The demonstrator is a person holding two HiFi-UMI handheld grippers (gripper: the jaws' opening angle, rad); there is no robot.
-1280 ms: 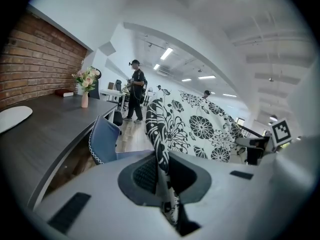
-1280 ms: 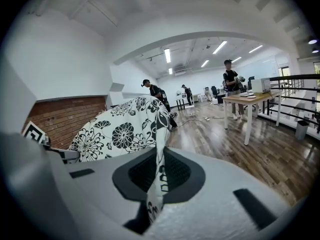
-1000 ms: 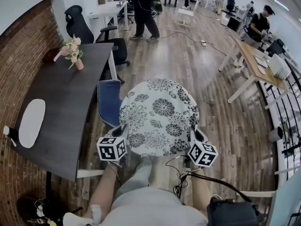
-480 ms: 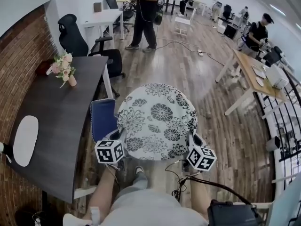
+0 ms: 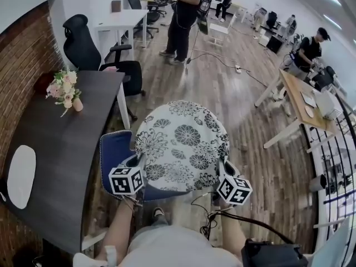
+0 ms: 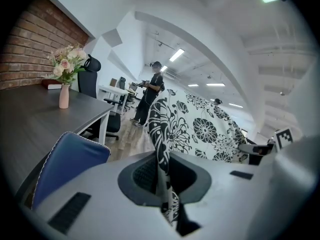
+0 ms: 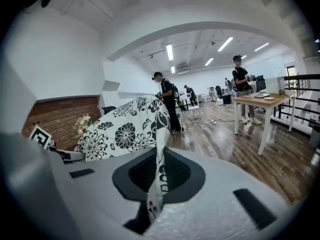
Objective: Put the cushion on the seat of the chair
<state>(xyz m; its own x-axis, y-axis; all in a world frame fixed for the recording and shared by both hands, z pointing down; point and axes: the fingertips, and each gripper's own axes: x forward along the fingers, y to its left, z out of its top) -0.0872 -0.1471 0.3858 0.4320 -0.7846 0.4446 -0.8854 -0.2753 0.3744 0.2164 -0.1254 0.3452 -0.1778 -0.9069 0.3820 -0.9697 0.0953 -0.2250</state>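
- Head view: a round cushion with a black-and-white flower print is held up in the air, spread out flat in front of the person. The left tongs grip its near left edge and the right tongs grip its near right edge.
- Below the cushion's left half is a blue chair, partly covered by it. The chair stands just beside a dark worktop that carries a vase of flowers. The rest is wooden floor, with people standing well apart in the background.
- Left gripper view: the left tongs are clamped together on a fold of the cushion's edge, and the fabric rises out from between the jaws. The blue chair shows low on the left, near the worktop.
- Right gripper view: the right tongs are likewise clamped on the cushion's hem, which stands up between the jaws. The cushion stretches away to the left.
- Step in hand, as a judgement: the cushion is being carried to the chair and is not yet set down. It hangs partly above the seat, more to the chair's right side.
- The next move likely calls for bringing the cushion squarely over the blue seat and lowering it flat. Both tongs should open only once it rests there, so that it does not slide off onto the floor.
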